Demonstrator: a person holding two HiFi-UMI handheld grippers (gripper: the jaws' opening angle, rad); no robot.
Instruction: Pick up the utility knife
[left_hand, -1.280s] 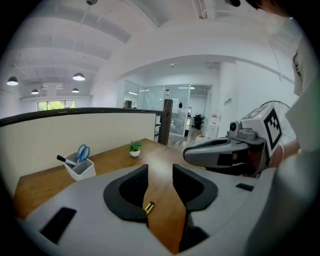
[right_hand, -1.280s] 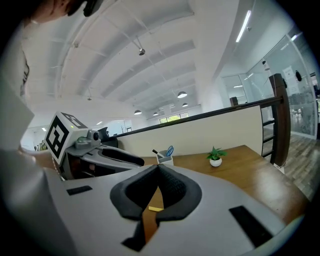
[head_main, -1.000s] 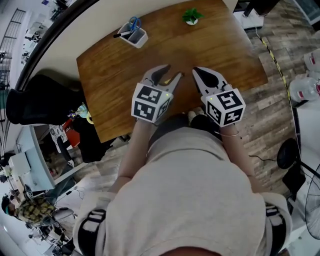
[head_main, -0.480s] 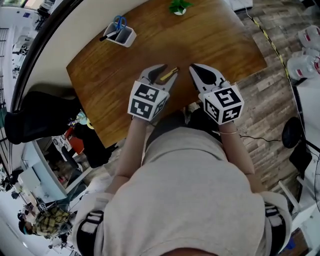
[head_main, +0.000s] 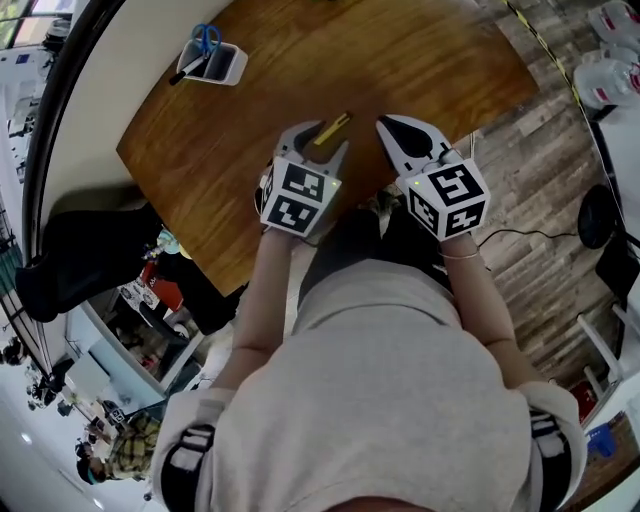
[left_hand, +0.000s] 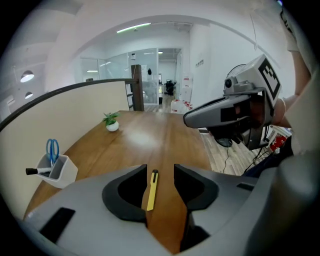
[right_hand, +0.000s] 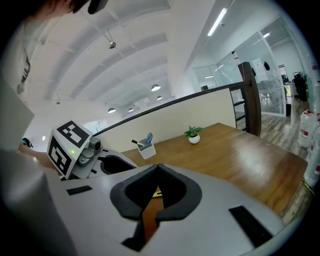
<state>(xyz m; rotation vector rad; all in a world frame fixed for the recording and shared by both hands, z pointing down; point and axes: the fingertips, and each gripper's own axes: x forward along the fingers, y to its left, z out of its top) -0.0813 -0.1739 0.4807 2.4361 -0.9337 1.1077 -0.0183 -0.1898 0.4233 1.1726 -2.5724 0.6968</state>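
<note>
A yellow utility knife (head_main: 331, 128) lies flat on the brown wooden table (head_main: 420, 60), near its front edge. My left gripper (head_main: 318, 141) points steeply down over it. In the left gripper view the knife (left_hand: 151, 190) lies on the wood in the gap between the jaws, untouched, and the left gripper (left_hand: 160, 169) has its jaws opening. My right gripper (head_main: 392, 127) hovers just right of the knife with its jaw tips together and nothing in them. In the right gripper view the right gripper (right_hand: 158, 167) hides all but a yellow sliver of the knife (right_hand: 158, 193).
A white holder (head_main: 212, 63) with blue scissors and a marker stands at the table's far left, also seen as the holder (left_hand: 56, 170). A small potted plant (left_hand: 112, 122) stands far back. A beige partition runs along the left edge; a black chair (head_main: 80, 262) sits beside it.
Both grippers have sunk toward the table. The left one has tipped downward and come over the knife, its jaws spread a little wider. The knife has not moved.
</note>
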